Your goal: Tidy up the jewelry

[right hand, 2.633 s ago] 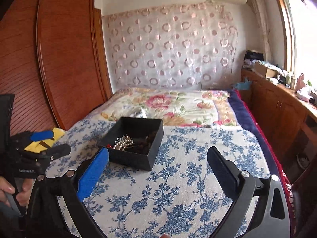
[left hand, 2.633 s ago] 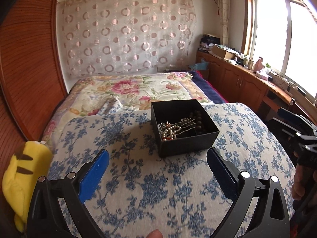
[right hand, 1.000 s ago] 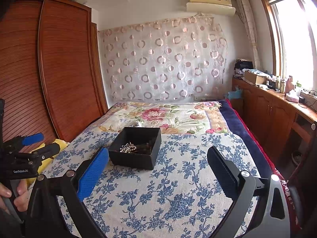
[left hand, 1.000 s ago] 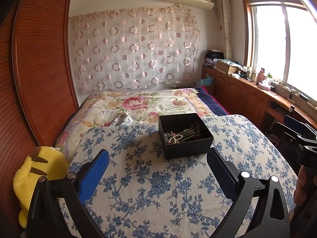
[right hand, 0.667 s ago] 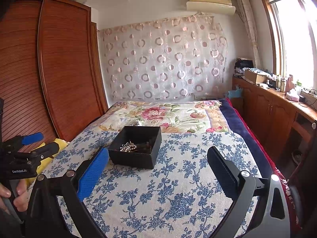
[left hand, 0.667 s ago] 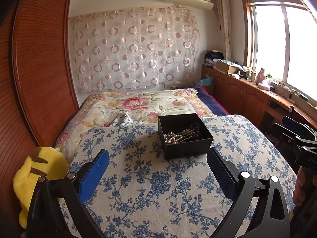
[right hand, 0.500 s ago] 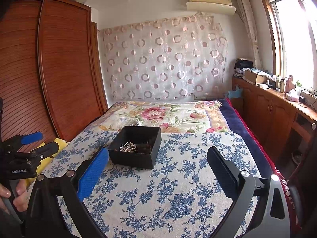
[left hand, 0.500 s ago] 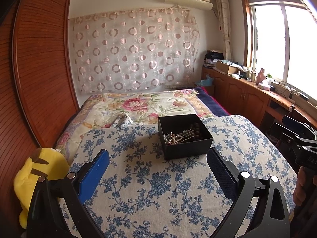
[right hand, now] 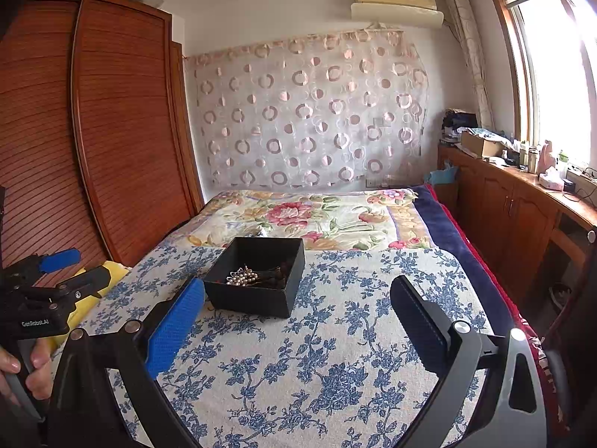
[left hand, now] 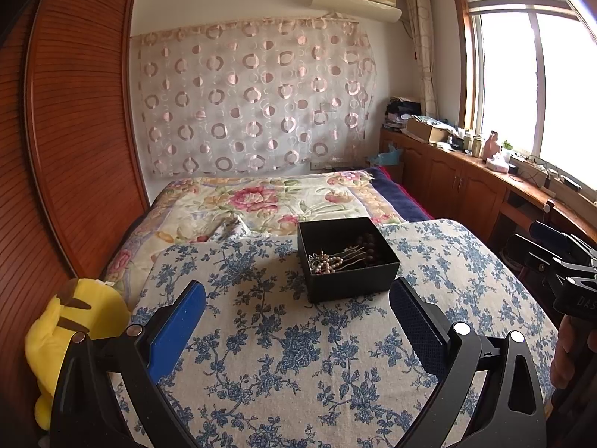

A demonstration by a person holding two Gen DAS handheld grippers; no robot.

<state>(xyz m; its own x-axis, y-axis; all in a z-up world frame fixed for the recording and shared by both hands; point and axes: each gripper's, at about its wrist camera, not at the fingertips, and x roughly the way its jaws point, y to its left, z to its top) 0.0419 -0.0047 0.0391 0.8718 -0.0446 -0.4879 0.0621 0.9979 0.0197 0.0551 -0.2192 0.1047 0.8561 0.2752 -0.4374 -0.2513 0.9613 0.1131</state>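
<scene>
Fingers (left hand: 414,321) on both hands spread, empty; black box (left hand: 349,257) of jewelry (left hand: 328,261) dead ahead on bed (left hand: 261,336), nearer my left gripper (left hand: 296,319).

White lettering reads "GenRobot.AI" on the black body of the left gripper (right hand: 65,270), seen from the right wrist view. On the right gripper (left hand: 552,246), at the left view's edge, just "DAS" shows, cut off by the frame. Nothing else is legible.
</scene>
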